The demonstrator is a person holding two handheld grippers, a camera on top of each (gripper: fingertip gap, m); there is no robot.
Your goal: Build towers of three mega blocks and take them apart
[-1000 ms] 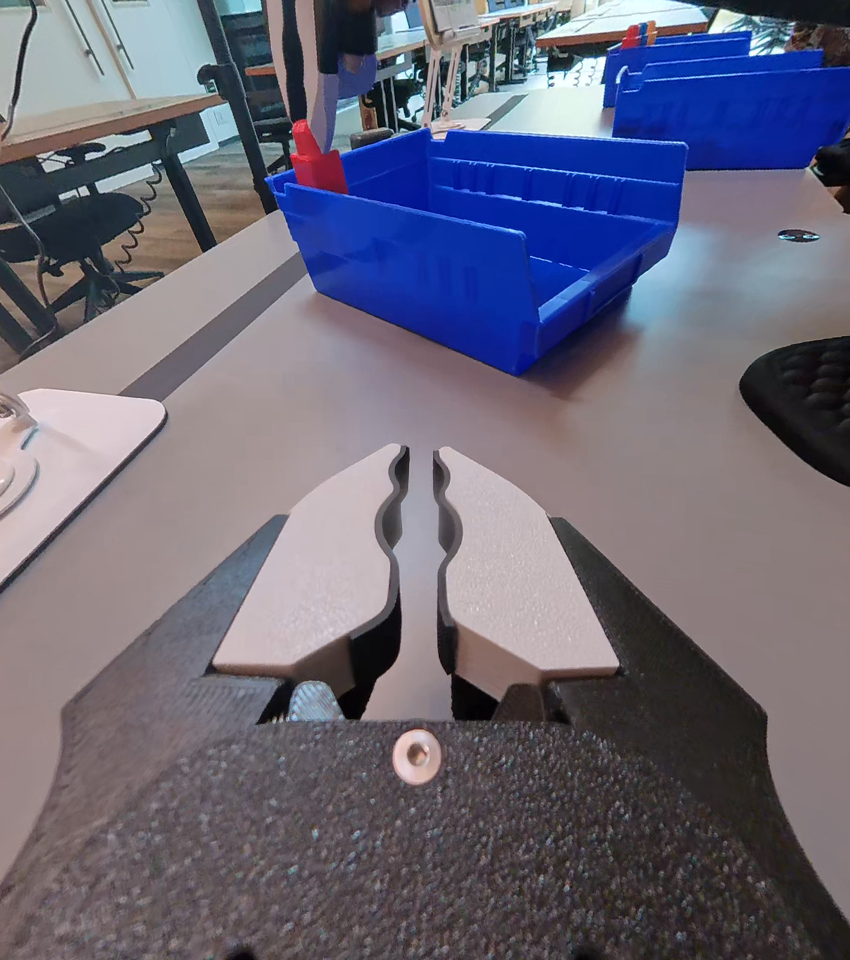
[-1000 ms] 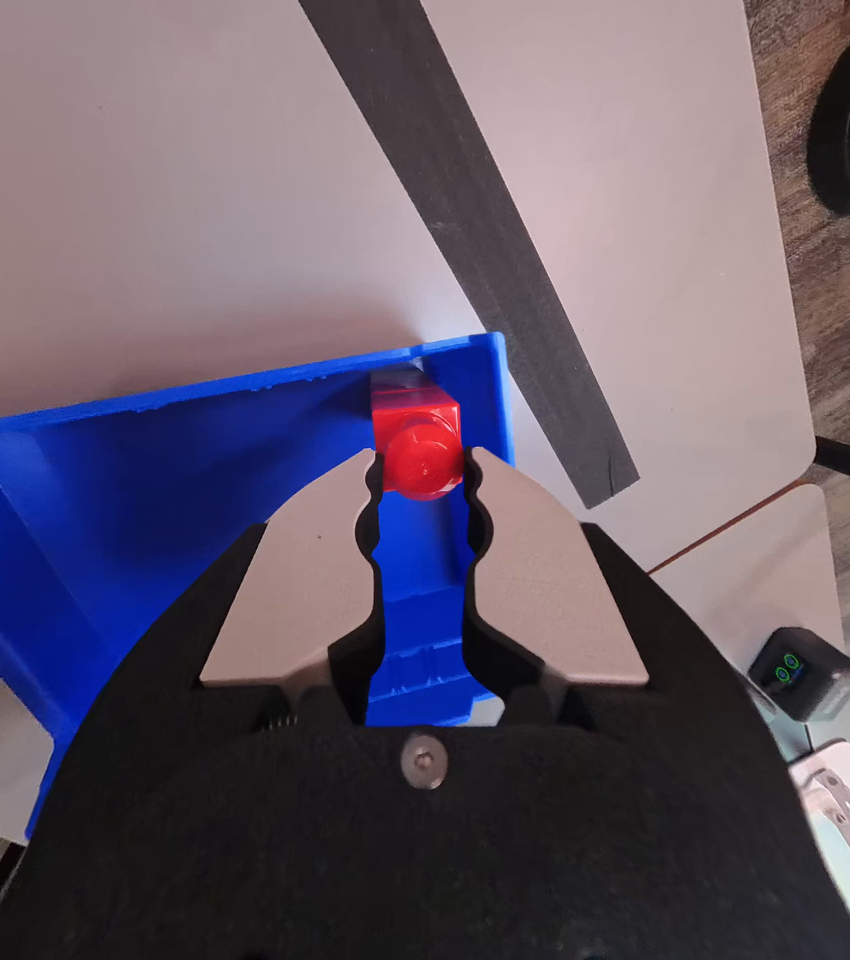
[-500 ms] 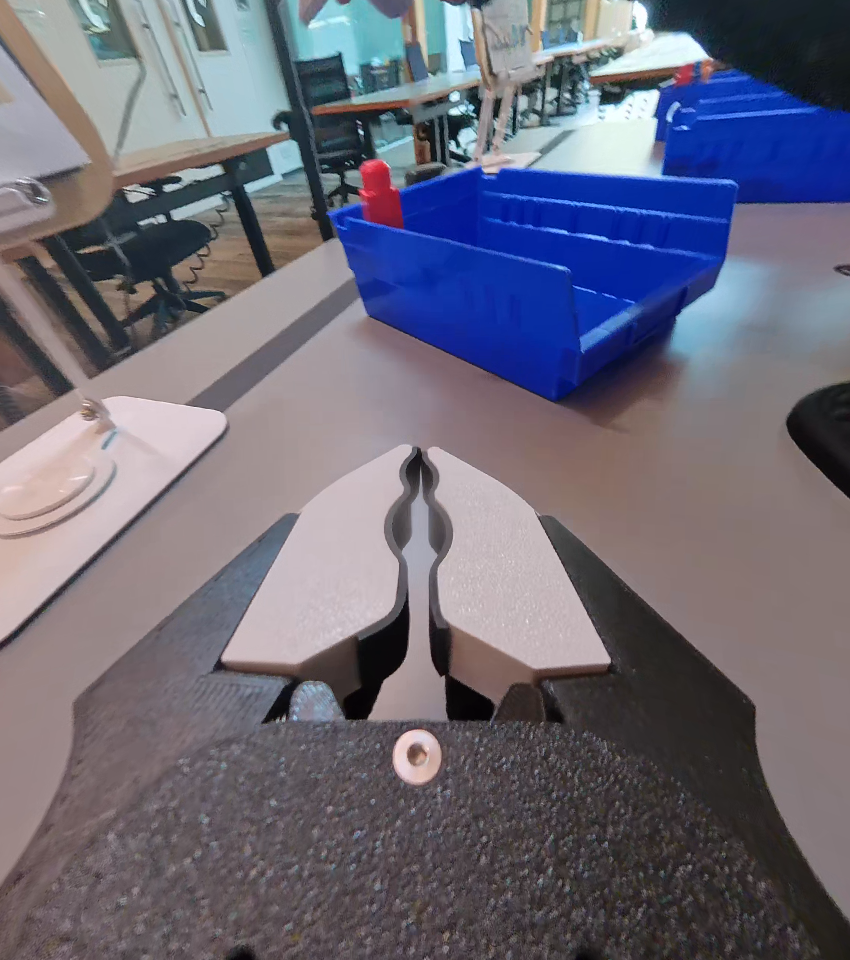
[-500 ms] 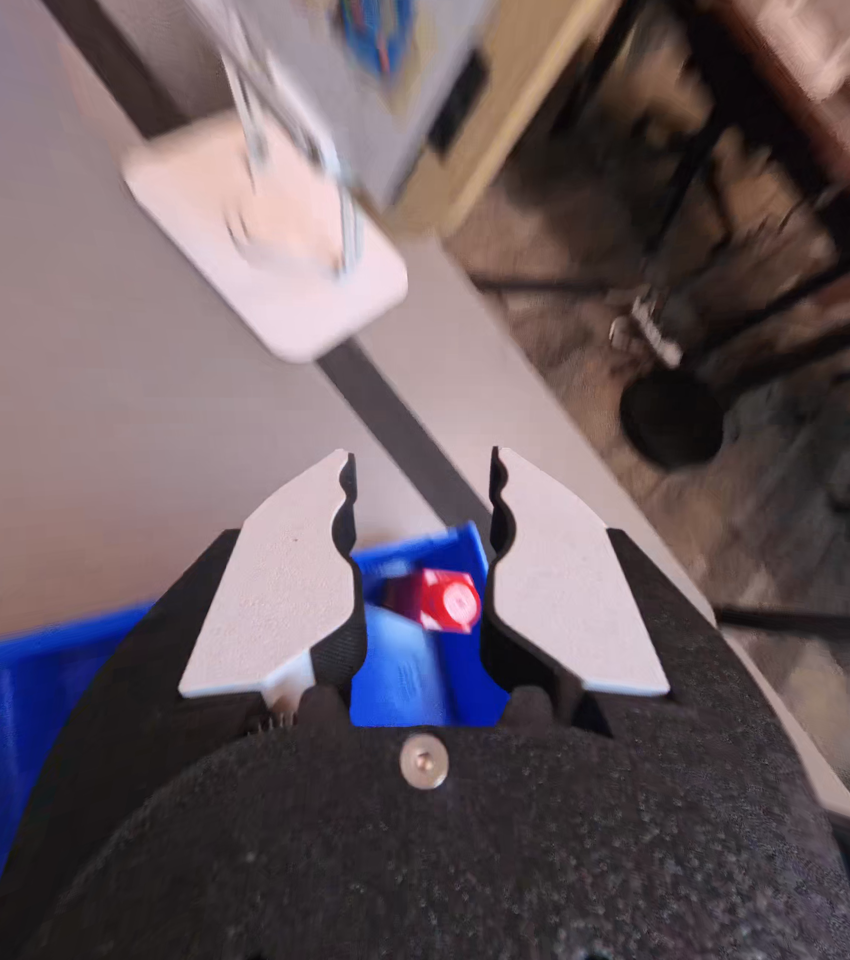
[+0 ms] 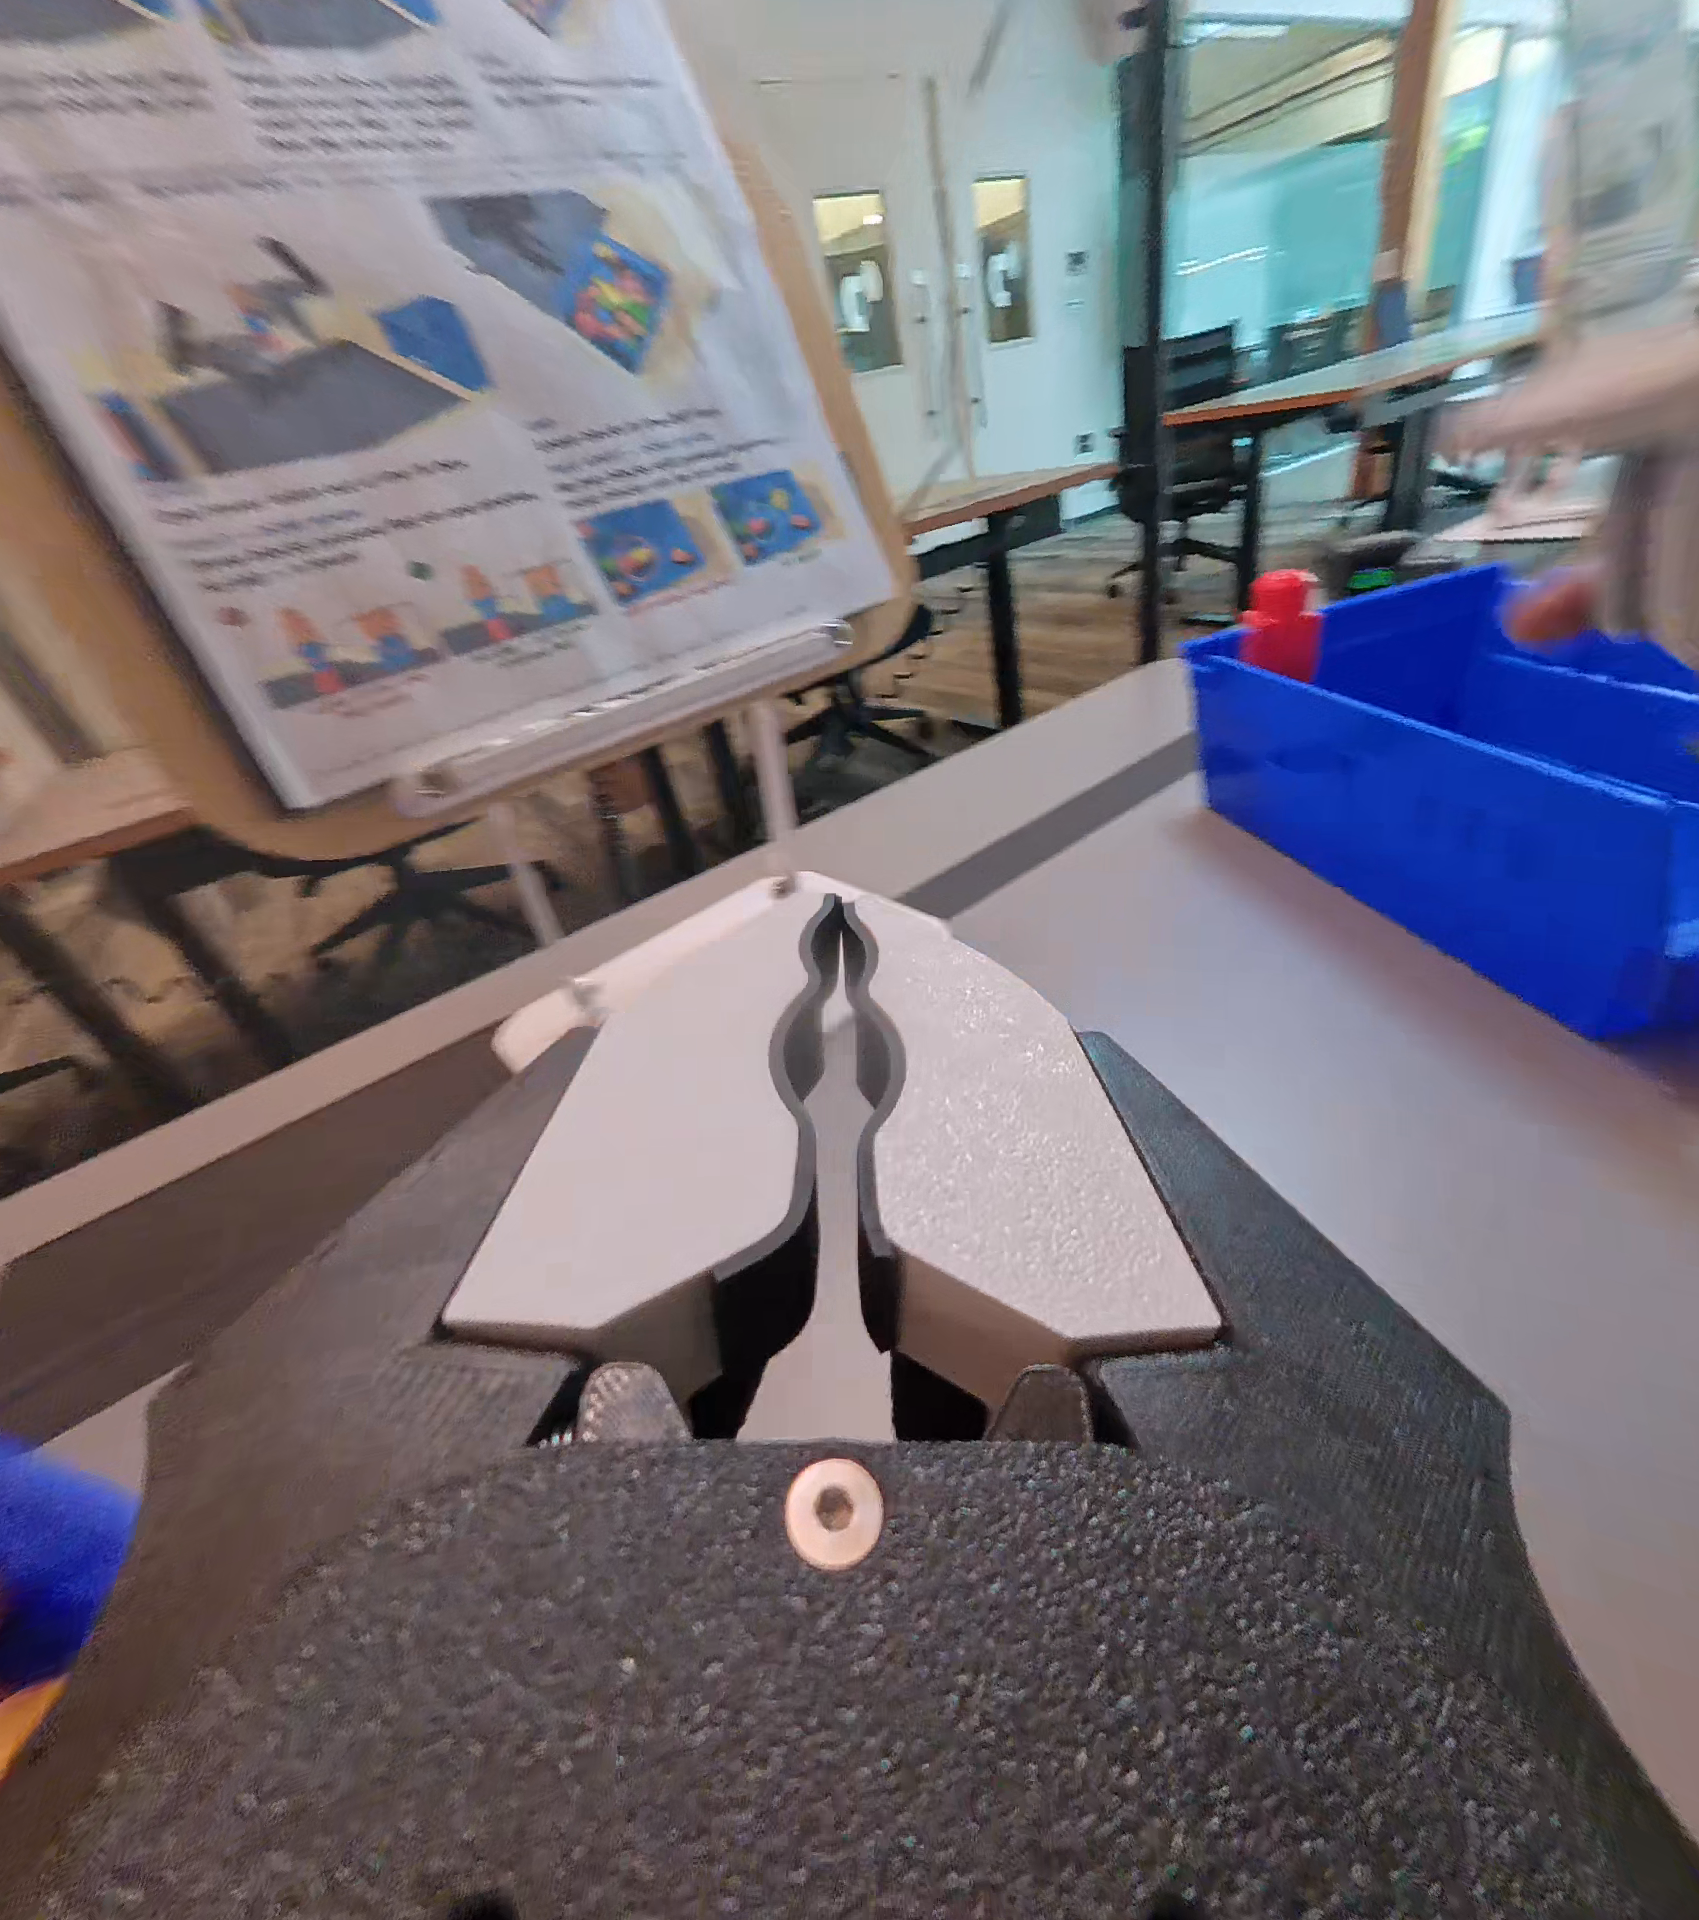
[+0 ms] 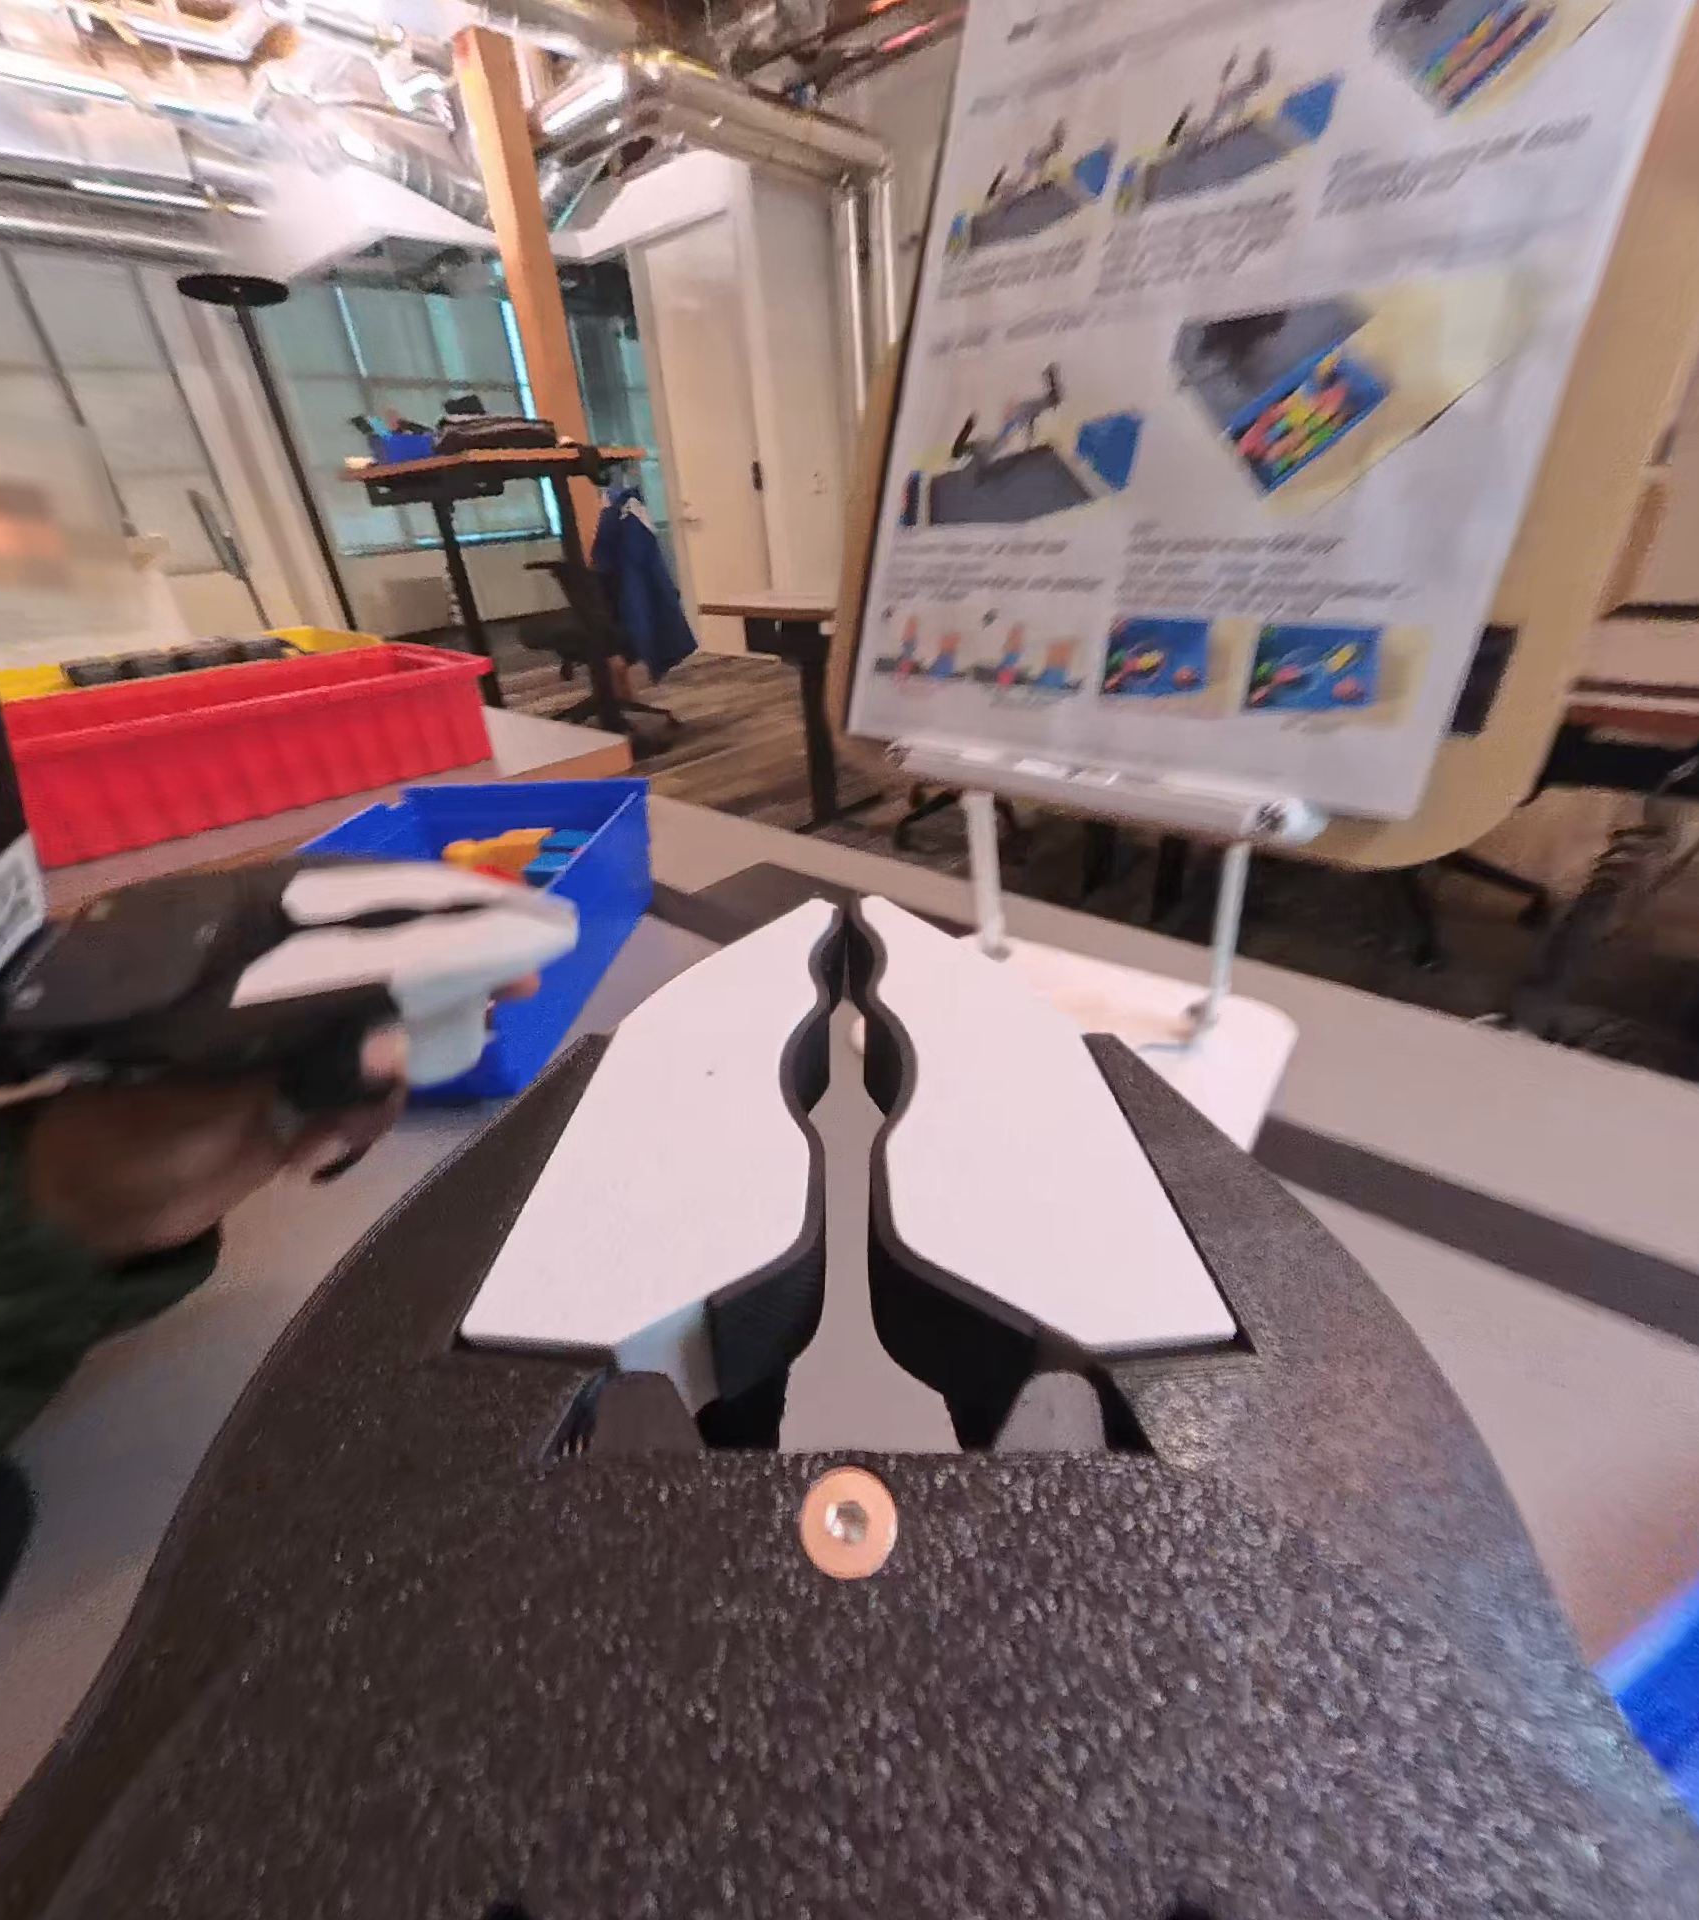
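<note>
Centre of both wrist views, left gripper [image 5: 840,928] and right gripper [image 6: 851,918] pressed together, empty, single red plastic mega block [image 5: 1279,621] upright in far corner of blue plastic bin [image 5: 1447,821], right of left view, second blue bin of coloured blocks [image 6: 554,821] mid-left of right view.

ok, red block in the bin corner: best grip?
Judging by the left wrist view: pinch the red block by its round top stud, from above. It stands upright against the blue bin corner, body mostly behind the walls; only the stud clears the rim.

An open-plan office or lab: rows of standing desks [image 6: 497,470], office chairs [image 5: 1188,436], exposed ceiling ducts [image 6: 720,99], an instruction poster [image 6: 1229,416] on a stand.
</note>
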